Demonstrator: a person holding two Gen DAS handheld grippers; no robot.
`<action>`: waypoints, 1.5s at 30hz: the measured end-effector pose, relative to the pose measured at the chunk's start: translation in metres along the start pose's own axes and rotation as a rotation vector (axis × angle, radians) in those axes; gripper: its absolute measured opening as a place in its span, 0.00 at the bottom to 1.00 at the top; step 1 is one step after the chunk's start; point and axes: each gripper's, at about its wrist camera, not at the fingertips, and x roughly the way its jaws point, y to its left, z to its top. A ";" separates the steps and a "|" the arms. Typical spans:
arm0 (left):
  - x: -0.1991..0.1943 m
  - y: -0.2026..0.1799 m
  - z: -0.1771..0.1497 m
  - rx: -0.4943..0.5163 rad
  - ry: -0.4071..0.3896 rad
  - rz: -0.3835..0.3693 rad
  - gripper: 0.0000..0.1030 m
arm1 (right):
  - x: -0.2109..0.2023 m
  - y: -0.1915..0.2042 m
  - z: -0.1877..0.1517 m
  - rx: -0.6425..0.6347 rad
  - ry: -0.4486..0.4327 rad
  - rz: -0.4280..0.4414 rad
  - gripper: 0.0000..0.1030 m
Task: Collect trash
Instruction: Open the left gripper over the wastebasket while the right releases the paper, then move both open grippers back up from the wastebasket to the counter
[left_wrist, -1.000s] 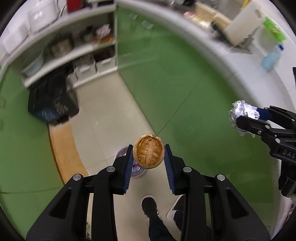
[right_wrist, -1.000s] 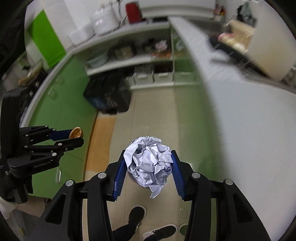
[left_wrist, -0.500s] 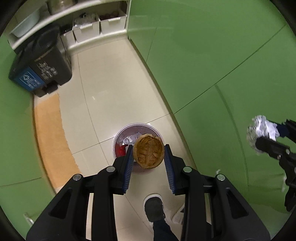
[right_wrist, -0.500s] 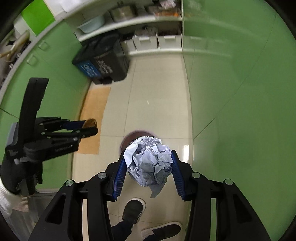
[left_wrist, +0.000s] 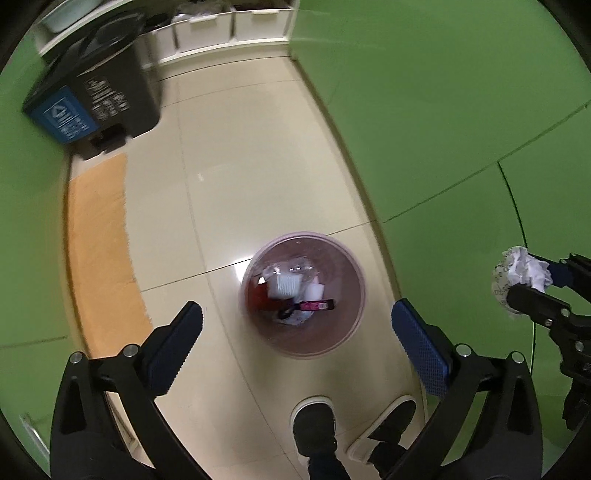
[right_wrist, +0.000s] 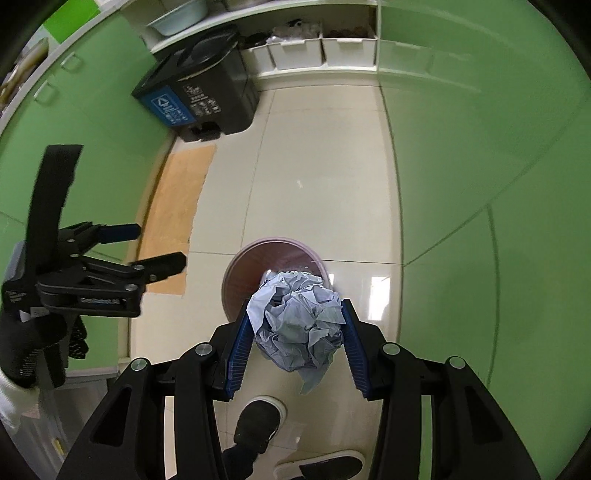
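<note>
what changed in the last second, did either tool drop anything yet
The left tool has let go of the brown round piece; its jaws are opening, empty, above the pink bin. Both tools came down toward the floor. The right tool still grips the crumpled paper.

We see a translucent pink bin (left_wrist: 354, 280) on cream floor tiles (left_wrist: 240, 184), green cabinet fronts (left_wrist: 443, 110), an orange mat (left_wrist: 99, 251), a black pedal bin (right_wrist: 207, 88) with a blue label, and pale blue-grey crumpled paper (right_wrist: 299, 317) between blue ribbed pads (right_wrist: 238, 347).
</note>
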 end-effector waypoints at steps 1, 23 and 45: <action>-0.004 0.006 -0.002 -0.010 0.000 0.007 0.97 | 0.003 0.002 0.000 -0.006 0.003 0.005 0.44; -0.026 0.098 -0.064 -0.173 -0.064 0.073 0.97 | 0.116 0.054 0.016 -0.140 0.048 0.051 0.63; -0.242 -0.015 -0.021 -0.062 -0.190 0.028 0.97 | -0.176 0.038 0.015 0.036 -0.116 0.027 0.94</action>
